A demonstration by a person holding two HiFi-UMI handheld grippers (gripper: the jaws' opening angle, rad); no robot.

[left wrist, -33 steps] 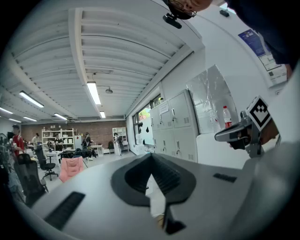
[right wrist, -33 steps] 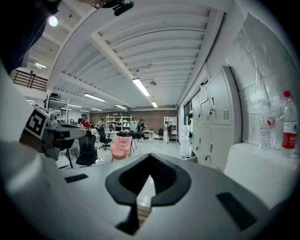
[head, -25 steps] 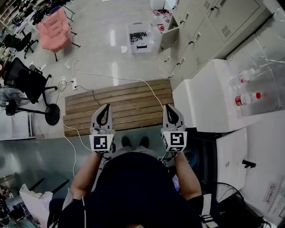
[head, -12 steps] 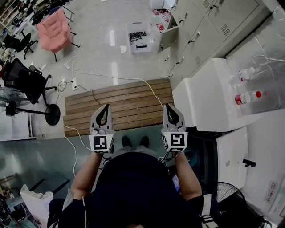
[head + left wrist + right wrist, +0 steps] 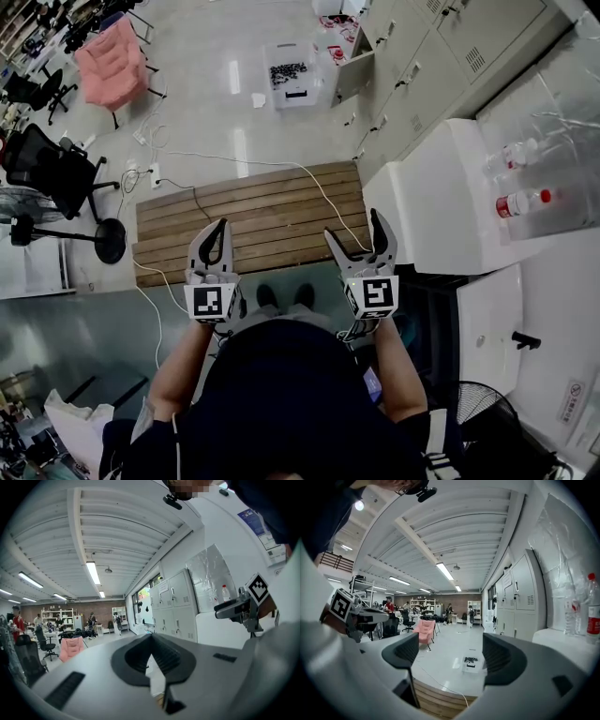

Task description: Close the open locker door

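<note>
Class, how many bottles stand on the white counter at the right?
2. The far bottle is closer to the lockers; the near bottle, red-labelled, is right beside it. More may be out of frame.

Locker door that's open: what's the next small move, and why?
Probably step forward off the wooden platform toward the open locker door, right tool leading. The door stands ajar far ahead in the locker row, seemingly out of reach, and both tools are near the body. The right tool's jaws are opening with nothing between them; the left tool is shut.
</note>
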